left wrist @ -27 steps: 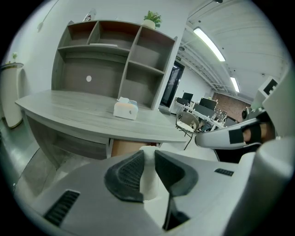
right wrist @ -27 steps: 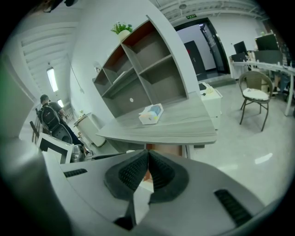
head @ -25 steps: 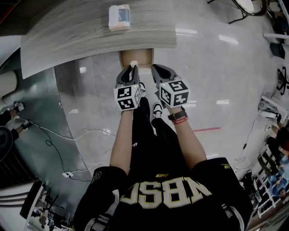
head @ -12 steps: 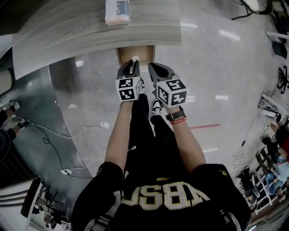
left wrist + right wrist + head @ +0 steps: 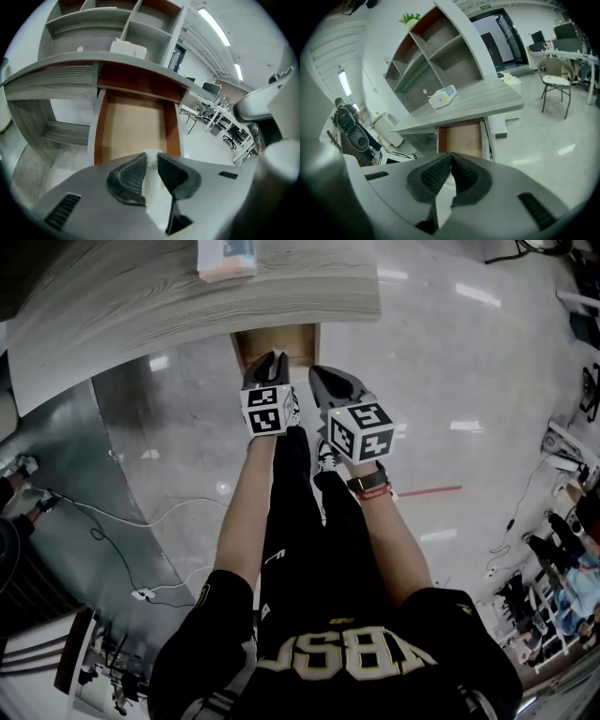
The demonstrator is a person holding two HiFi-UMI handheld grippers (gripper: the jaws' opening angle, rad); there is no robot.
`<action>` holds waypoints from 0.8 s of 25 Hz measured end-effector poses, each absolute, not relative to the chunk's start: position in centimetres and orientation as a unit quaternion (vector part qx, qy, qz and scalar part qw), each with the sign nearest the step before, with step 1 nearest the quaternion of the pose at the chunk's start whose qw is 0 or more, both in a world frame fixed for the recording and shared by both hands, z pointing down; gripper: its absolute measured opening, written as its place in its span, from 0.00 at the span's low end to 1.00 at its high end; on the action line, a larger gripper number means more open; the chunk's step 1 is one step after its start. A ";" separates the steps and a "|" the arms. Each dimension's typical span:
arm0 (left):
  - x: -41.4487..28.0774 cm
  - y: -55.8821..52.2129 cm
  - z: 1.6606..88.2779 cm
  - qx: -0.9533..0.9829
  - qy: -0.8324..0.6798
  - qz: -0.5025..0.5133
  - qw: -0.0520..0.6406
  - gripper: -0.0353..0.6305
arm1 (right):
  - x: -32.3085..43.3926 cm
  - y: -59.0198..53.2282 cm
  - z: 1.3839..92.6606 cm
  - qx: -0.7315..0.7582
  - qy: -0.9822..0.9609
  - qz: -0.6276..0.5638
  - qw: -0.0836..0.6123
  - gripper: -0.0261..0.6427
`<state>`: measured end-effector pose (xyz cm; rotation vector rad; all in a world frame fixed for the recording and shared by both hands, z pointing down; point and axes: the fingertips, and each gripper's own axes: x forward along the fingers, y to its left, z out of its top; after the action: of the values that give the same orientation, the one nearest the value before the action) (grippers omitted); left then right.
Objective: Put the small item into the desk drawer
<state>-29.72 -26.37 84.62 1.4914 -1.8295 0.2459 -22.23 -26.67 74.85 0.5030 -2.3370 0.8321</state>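
- Desk [image 5: 187, 296]: drawer [image 5: 133, 126] open at 12 o'clock under top, bottom bare, nothing inside.
- Step: transport of item to drawer, judged near release.
- Left gripper [image 5: 151, 158]: jaws clamp small white item [image 5: 153, 185] at drawer front edge.
- Right gripper [image 5: 450, 157]: jaws together, empty.
- Next: advance over cavity, lower, release.

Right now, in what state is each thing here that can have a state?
Desk drawer: pulled open, its visible floor bare.
Left gripper: shut on the small white item.
Right gripper: shut, nothing between its jaws.
White box: lying on the desk top.
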 end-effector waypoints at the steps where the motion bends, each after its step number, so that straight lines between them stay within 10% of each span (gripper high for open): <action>1: -29.5 -26.4 85.1 0.585 -0.712 0.102 0.374 0.18 | -22.1 -26.6 75.2 0.190 -0.880 0.315 0.301 0.05; 20: -29.8 -28.5 90.2 0.607 -0.681 0.186 0.366 0.19 | -20.6 -25.9 77.2 0.202 -0.871 0.331 0.303 0.05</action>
<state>-29.83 -28.48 90.19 1.5606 -1.7498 0.4769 -20.62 -25.91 77.23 0.5346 -2.3067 0.8766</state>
